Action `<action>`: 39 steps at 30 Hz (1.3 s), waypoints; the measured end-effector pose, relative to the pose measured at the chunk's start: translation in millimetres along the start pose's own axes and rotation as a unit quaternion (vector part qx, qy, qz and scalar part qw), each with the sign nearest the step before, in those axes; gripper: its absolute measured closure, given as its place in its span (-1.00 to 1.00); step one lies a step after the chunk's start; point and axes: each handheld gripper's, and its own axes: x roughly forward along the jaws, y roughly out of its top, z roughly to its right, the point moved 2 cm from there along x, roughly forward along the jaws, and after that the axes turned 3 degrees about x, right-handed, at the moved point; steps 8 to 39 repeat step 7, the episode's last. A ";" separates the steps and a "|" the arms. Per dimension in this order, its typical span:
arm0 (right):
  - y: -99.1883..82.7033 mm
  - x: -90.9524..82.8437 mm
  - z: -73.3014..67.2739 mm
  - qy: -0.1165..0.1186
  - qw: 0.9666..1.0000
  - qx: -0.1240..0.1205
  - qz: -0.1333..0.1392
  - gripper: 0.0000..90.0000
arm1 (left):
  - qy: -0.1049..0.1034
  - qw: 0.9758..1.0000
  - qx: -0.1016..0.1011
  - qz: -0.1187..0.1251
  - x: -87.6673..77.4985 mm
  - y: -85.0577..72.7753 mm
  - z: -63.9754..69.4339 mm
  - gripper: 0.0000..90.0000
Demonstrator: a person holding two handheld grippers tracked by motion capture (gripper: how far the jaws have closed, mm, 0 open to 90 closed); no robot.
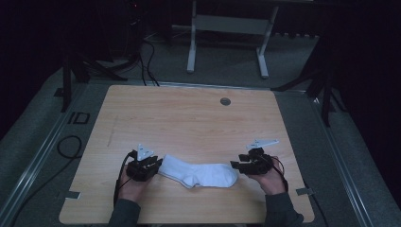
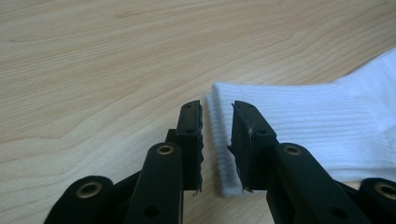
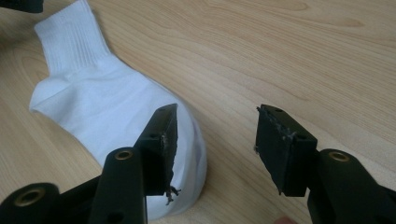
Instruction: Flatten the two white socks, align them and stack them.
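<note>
A white ribbed cotton ankle sock (image 1: pixel 198 173) lay flat on the pale wood-grain tabletop (image 1: pixel 189 118), stretched between the two grippers; its ribbed cuff (image 2: pixel 224 154) sat in the gap between the fingers (image 2: pixel 192 140) of the left gripper (image 1: pixel 152 164), and its rounded toe (image 3: pixel 194 154) lay just beside and partly behind the inner finger (image 3: pixel 161 149) of the right gripper (image 1: pixel 238 165).

The left gripper's fingers stood narrowly parted with the cuff edge between them; the pads appeared not to press the cloth, so I judged it released rather than grasping. The right gripper's fingers were spread wide, nothing between them but bare tabletop; the toe was off to one side of the gap.

The step in hand looked like setting the sock down laid out straight, or the start of a fresh grasp for folding; which of the two I could not tell. A next move would likely call for closing on the cuff and on the toe, with the right fingers shifted sideways so the toe falls within their gap.

Around them: a small round grey grommet (image 1: pixel 225 101) well beyond the fingers at the far edge; a white metal stand (image 1: pixel 227 28) on the floor beyond; black cables (image 1: pixel 146 61) off the tabletop. Nothing stood in the way.
</note>
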 end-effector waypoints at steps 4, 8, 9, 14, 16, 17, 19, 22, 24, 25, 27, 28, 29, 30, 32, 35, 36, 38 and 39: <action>-1.1 1.8 1.6 -0.001 1.000 0.003 -0.002 0.07 | 0.006 1.000 -0.006 -0.002 0.2 -0.7 -4.1 0.59; -1.1 2.1 3.9 -0.009 1.000 0.002 0.001 0.07 | 0.016 1.000 -0.011 -0.004 0.1 -1.3 -8.4 0.58; -1.1 2.1 3.9 -0.009 1.000 0.002 0.001 0.07 | 0.016 1.000 -0.011 -0.004 0.1 -1.3 -8.4 0.58; -1.1 2.1 3.9 -0.009 1.000 0.002 0.001 0.07 | 0.016 1.000 -0.011 -0.004 0.1 -1.3 -8.4 0.58; -1.1 2.1 3.9 -0.009 1.000 0.002 0.001 0.07 | 0.016 1.000 -0.011 -0.004 0.1 -1.3 -8.4 0.58; -1.1 2.1 3.9 -0.009 1.000 0.002 0.001 0.07 | 0.016 1.000 -0.011 -0.004 0.1 -1.3 -8.4 0.58; -1.1 2.1 3.9 -0.009 1.000 0.002 0.001 0.07 | 0.016 1.000 -0.011 -0.004 0.1 -1.3 -8.4 0.58; -1.1 2.1 3.9 -0.009 1.000 0.002 0.001 0.07 | 0.016 1.000 -0.011 -0.004 0.1 -1.3 -8.4 0.58; -1.1 2.1 3.9 -0.009 1.000 0.002 0.001 0.07 | 0.016 1.000 -0.011 -0.004 0.1 -1.3 -8.4 0.58; -1.1 2.1 3.9 -0.009 1.000 0.002 0.001 0.07 | 0.016 1.000 -0.011 -0.004 0.1 -1.3 -8.4 0.58; -1.1 2.1 3.9 -0.009 1.000 0.002 0.001 0.07 | 0.016 1.000 -0.011 -0.004 0.1 -1.3 -8.4 0.58; -1.1 2.1 3.9 -0.009 1.000 0.002 0.001 0.07 | 0.016 1.000 -0.011 -0.004 0.1 -1.3 -8.4 0.58; -1.1 2.1 3.9 -0.009 1.000 0.002 0.001 0.07 | 0.016 1.000 -0.011 -0.004 0.1 -1.3 -8.4 0.58; -1.1 2.1 3.9 -0.009 1.000 0.002 0.001 0.07 | 0.016 1.000 -0.011 -0.004 0.1 -1.3 -8.4 0.58; -1.1 2.1 3.9 -0.009 1.000 0.002 0.001 0.07 | 0.016 1.000 -0.011 -0.004 0.1 -1.3 -8.4 0.58; -1.1 2.1 3.9 -0.009 1.000 0.002 0.001 0.07 | 0.016 1.000 -0.011 -0.004 0.1 -1.3 -8.4 0.58; -1.1 2.1 3.9 -0.009 1.000 0.002 0.001 0.07 | 0.016 1.000 -0.011 -0.004 0.1 -1.3 -8.4 0.58; -1.1 2.1 3.9 -0.009 1.000 0.002 0.001 0.07 | 0.016 1.000 -0.011 -0.004 0.1 -1.3 -8.4 0.58; -1.1 2.1 3.9 -0.009 1.000 0.002 0.001 0.07 | 0.016 1.000 -0.011 -0.004 0.1 -1.3 -8.4 0.58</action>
